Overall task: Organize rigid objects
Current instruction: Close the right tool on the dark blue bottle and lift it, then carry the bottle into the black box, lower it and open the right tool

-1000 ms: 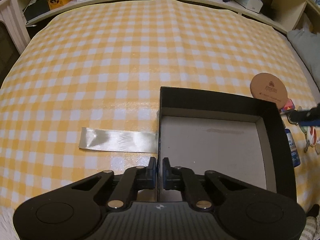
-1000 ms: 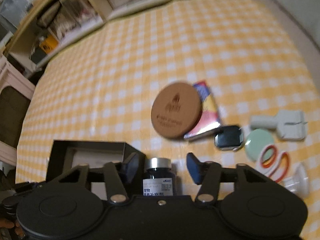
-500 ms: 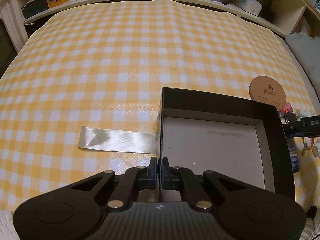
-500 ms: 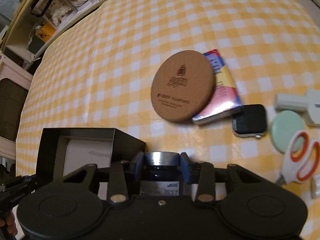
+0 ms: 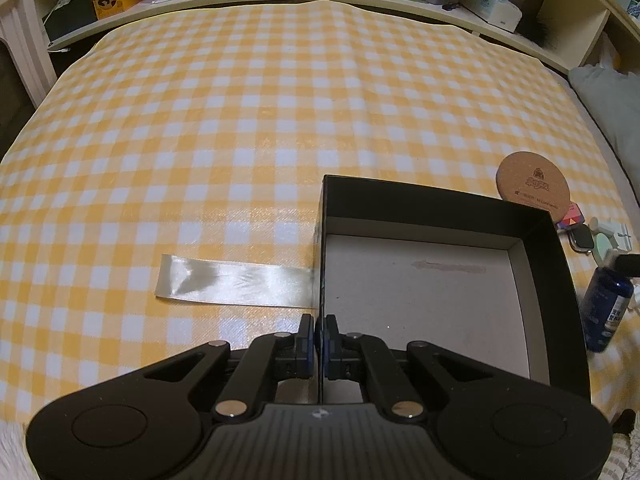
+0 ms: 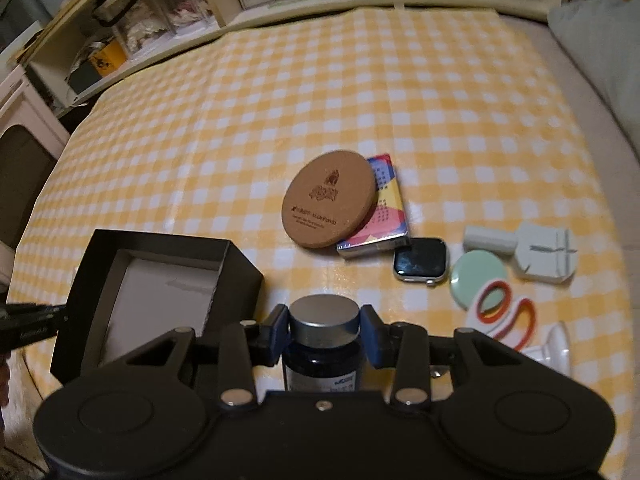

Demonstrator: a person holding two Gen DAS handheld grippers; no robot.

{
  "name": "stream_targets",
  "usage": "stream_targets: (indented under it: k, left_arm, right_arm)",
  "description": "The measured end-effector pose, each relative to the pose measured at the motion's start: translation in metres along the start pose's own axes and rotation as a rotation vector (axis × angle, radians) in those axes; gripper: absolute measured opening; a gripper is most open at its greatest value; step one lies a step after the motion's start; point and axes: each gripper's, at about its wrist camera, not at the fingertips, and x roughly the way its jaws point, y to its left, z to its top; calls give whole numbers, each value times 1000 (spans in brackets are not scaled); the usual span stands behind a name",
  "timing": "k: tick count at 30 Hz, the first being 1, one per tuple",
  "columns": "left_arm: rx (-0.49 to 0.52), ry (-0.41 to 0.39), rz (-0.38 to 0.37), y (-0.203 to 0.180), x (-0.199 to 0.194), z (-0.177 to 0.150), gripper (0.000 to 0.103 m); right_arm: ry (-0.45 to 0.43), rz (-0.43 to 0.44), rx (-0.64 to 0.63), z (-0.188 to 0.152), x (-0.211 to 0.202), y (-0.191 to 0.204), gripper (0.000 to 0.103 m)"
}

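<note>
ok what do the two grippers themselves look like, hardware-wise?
Same build: the left gripper and right gripper have matte black bodies with two round side discs, a ribbed centre panel, angular black linkages with silver pivot pins, and dark blue fingers. No cables or sleeves visible.

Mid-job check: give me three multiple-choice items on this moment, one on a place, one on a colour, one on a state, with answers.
1. The cork coaster lies:
A. inside the black box
B. partly over the colourful card pack
C. under the scissors

2. The scissors' handles are:
A. orange and white
B. blue
C. green

3. The right gripper:
A. stands open over bare cloth
B. grips the box wall
C. holds the dark bottle

Answers:
1 B, its rim covers the pack's edge.
2 A, orange-lined white loops.
3 C, both fingers press the cap.
</note>
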Motion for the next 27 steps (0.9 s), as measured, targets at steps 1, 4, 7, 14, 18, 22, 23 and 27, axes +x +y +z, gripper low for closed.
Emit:
stream_targets:
  k: [1,4,7,14,18,22,23,27]
  left_arm:
    - [2,0,1,0,0,0,4]
    - [3,-1,0,1,0,0,4]
    - [2,-2,-1,0,0,-1,4]
    - [5,-2,1,-2,-2,-2,4]
    - [-2,0,-3,-2,-1,-2,4]
    - [-13,1,-12,-3,-4,-3,5]
    - [-14,1,-13,-3,-5,-3,5]
    - [-13,-1,-12,-2,-5,-4,5]
  right_arm:
    - [-9,-4,-7,-2,-4,0,40]
    - [-20,-16,-25,-7,-13,1,40]
    - [-27,-45,-45,-13,-17,4,39]
    - [-164,-93,-75,-16,-38,21,39]
    - [-247,-80,-88,-12,-53,42,39]
    - [-292,2,-96,-2,-64,68,39]
    - [-299,18,-105,0,-64,76,39]
    - [-305,61,-132,4,-55,106,39]
